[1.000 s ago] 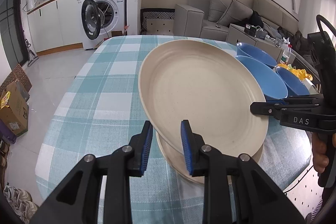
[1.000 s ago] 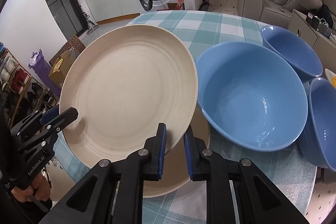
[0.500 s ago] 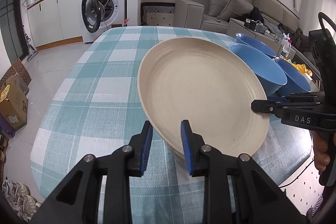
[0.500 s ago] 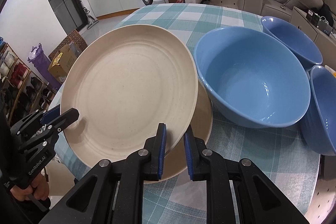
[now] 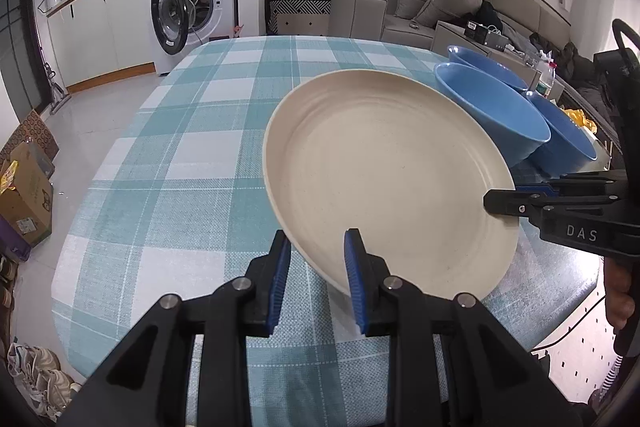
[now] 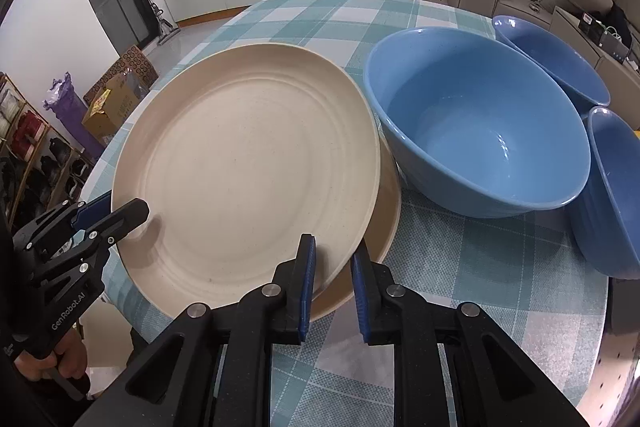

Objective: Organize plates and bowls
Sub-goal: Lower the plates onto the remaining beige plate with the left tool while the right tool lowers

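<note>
Our left claw and right claw each clench opposite edges of the top cream plate. It sits tilted above a second plate on the checked desk, beside three blue bowls.

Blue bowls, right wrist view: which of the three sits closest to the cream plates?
The big middle bowl, the one seen fully open. Its rim sits right beside the held top plate; the other two bowls lie beyond it.

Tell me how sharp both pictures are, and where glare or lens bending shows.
Left wrist view: sharp, with the checked tablecloth edge bowed by the fisheye lens and dark corners. Right wrist view: also sharp, small highlights inside the large blue ceramic bowl, a soft shadow on the round cream plate.
</note>
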The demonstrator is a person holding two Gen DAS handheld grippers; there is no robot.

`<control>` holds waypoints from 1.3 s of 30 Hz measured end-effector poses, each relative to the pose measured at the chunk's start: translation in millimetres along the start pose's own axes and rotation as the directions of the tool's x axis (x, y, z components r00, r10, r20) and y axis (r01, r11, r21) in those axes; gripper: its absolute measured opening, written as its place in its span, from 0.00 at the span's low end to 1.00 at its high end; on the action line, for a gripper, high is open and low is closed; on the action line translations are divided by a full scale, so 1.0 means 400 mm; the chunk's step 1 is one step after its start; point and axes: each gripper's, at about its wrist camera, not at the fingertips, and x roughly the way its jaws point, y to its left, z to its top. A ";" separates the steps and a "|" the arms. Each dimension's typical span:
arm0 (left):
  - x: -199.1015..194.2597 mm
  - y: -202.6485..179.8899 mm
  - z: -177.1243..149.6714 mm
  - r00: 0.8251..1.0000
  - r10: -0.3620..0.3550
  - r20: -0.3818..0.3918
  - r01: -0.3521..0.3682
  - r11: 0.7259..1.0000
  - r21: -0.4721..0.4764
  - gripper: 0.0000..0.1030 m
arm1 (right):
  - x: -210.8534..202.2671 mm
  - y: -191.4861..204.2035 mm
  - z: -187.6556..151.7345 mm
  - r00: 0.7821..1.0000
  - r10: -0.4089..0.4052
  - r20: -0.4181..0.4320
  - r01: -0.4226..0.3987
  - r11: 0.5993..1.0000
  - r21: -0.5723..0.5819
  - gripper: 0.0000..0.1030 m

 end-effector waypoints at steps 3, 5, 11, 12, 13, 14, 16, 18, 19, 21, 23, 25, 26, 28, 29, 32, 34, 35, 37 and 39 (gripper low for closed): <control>0.008 -0.004 -0.002 1.000 0.003 -0.003 -0.003 1.000 0.005 0.25 | 0.003 -0.003 -0.001 1.000 -0.013 -0.005 0.013 1.000 -0.001 0.17; 0.013 -0.005 -0.001 1.000 0.002 -0.006 -0.002 1.000 0.005 0.26 | 0.005 -0.006 0.000 1.000 -0.014 -0.008 0.014 1.000 -0.002 0.17; 0.023 -0.010 -0.001 1.000 0.004 -0.009 -0.004 1.000 0.012 0.26 | 0.007 -0.002 -0.005 0.999 -0.037 -0.015 0.037 0.999 -0.017 0.19; 0.025 -0.011 -0.001 1.000 0.006 -0.010 -0.006 1.000 0.015 0.26 | 0.008 0.001 -0.005 0.999 -0.044 -0.015 0.044 0.999 -0.020 0.19; 0.026 -0.012 -0.001 1.000 0.009 -0.011 -0.009 1.000 0.019 0.26 | 0.007 0.004 -0.007 0.999 -0.050 -0.015 0.049 0.999 -0.024 0.19; 0.026 -0.014 -0.001 1.000 0.010 -0.010 -0.009 1.000 0.022 0.26 | 0.007 0.005 -0.008 0.998 -0.053 -0.015 0.053 0.998 -0.027 0.19; 0.030 -0.014 -0.001 1.000 0.007 -0.012 -0.007 1.000 0.019 0.26 | 0.005 0.010 -0.011 0.998 -0.064 -0.016 0.064 0.997 -0.035 0.19; 0.035 -0.017 -0.002 1.000 0.012 -0.014 -0.012 1.000 0.023 0.26 | 0.002 0.011 -0.013 0.997 -0.074 -0.012 0.074 0.996 -0.043 0.20; 0.038 -0.021 -0.002 1.000 0.021 -0.015 -0.020 0.999 0.029 0.26 | 0.004 0.015 -0.013 0.996 -0.086 -0.009 0.085 0.995 -0.051 0.20; 0.043 -0.024 0.000 0.999 0.032 -0.018 -0.031 0.999 0.038 0.26 | 0.010 0.015 -0.010 0.996 -0.089 -0.015 0.089 0.995 -0.047 0.21; 0.046 -0.024 0.001 0.999 0.036 -0.018 -0.035 0.999 0.040 0.27 | 0.012 0.016 -0.010 0.996 -0.092 -0.014 0.091 0.995 -0.048 0.21; 0.047 -0.023 0.000 0.999 0.036 -0.019 -0.035 0.998 0.043 0.27 | 0.013 0.017 -0.010 0.996 -0.093 -0.013 0.092 0.995 -0.048 0.21; 0.046 -0.022 0.000 0.999 0.032 -0.020 -0.031 0.999 0.042 0.27 | 0.013 0.017 -0.010 0.995 -0.095 -0.013 0.094 0.994 -0.048 0.21; 0.048 -0.019 0.000 0.999 0.029 -0.021 -0.028 0.999 0.041 0.28 | 0.017 0.018 -0.007 0.995 -0.100 -0.016 0.099 0.994 -0.047 0.21; 0.047 -0.017 0.000 0.999 0.025 -0.020 -0.024 0.999 0.038 0.28 | 0.015 0.019 -0.009 0.995 -0.102 -0.016 0.101 0.994 -0.047 0.21; 0.048 -0.014 -0.001 1.000 0.022 -0.019 -0.021 0.999 0.034 0.29 | 0.015 0.016 -0.007 0.995 -0.099 -0.021 0.098 0.994 -0.046 0.21; 0.048 -0.013 0.001 1.000 0.019 -0.022 -0.018 0.999 0.034 0.30 | 0.016 0.012 -0.006 0.996 -0.090 -0.026 0.089 0.995 -0.040 0.21; 0.047 -0.011 0.002 1.000 0.019 -0.022 -0.018 0.999 0.034 0.31 | 0.018 0.011 -0.005 0.996 -0.087 -0.029 0.086 0.996 -0.039 0.21; 0.050 -0.013 0.002 0.999 0.022 -0.026 -0.021 0.999 0.036 0.31 | 0.023 0.009 -0.004 0.996 -0.085 -0.041 0.084 0.996 -0.039 0.22; 0.054 -0.017 0.002 0.999 0.026 -0.031 -0.025 0.999 0.044 0.31 | 0.023 0.009 -0.004 0.995 -0.090 -0.038 0.088 0.995 -0.041 0.22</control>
